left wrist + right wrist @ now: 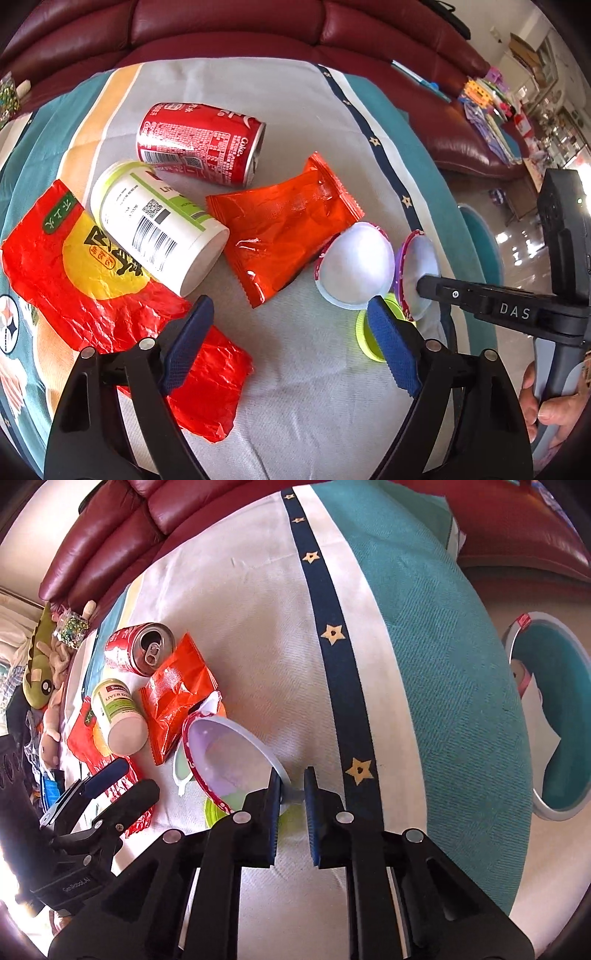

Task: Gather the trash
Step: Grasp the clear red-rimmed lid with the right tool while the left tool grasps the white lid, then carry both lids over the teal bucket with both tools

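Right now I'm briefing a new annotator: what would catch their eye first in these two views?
The bright red litter piled on the cloth: a Coke can on its side at the back, a white bottle lying on a crumpled red bag, an orange wrapper beside them. Then the right gripper, pinching the rim of a small plastic cup over a green lid. The left gripper hangs open above the pile.

Both views are bright with daylight and bowed by the fisheye lens, dark at the corners, and the sofa point(229, 26) curves along the upper rim. In the left wrist view the cup point(356, 267) is blown out to white, with glare on the floor point(517, 236) to its right. In the right wrist view, white glare washes out the lower left edge, and the cloth point(258, 627) above the cup point(229, 760) looks overexposed.
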`<state>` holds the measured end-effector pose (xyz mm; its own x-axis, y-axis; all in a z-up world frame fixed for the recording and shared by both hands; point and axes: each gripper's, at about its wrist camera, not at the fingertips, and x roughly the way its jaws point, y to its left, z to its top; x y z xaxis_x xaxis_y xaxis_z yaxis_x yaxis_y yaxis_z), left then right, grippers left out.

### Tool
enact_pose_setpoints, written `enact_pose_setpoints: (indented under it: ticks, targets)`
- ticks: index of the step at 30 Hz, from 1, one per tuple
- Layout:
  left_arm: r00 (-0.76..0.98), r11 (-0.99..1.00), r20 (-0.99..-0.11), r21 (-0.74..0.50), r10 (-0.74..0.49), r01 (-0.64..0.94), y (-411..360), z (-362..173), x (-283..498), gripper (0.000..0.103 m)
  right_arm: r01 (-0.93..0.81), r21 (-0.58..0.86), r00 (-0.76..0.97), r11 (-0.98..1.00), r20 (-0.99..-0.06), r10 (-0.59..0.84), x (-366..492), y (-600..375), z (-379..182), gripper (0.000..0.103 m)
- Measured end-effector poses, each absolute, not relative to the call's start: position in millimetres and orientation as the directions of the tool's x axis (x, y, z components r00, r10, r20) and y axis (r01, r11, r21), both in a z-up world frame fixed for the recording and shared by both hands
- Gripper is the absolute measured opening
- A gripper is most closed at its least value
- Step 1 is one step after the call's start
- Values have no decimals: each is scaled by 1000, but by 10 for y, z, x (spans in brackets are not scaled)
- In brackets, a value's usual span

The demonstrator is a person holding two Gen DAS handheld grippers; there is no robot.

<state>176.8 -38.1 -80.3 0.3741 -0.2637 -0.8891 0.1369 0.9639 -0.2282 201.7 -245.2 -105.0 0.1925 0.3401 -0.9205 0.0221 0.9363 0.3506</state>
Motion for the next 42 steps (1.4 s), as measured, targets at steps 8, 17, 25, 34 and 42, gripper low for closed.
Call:
enact_pose_setpoints:
  ticks: [8,17,25,34,42]
  targets:
    - [347,960,-904,-185,-250,210,-672,-846,1868,49,67,294,234,954,-934,271,1986,-2845,-1000,12]
    - [291,951,-922,-186,-255,245,-988,-1019,2058,42,96,329,245,939,-922,298,1903,-3115,-1019,12]
    - [351,954,-910,-126,-220,273,-1172,-911,1980,7,101,364,257,926,-909,330,1862,-3216,-1037,12]
    - [387,959,-899,-105,-204,263,-1258,-663,1994,7,112,407,301,906,-883,360,1798,-3390,-930,12]
    - [404,941,-890,-75,-212,329,-1583,-446,1953,7,161,452,373,877,-851,370,1697,-3789,-761,12]
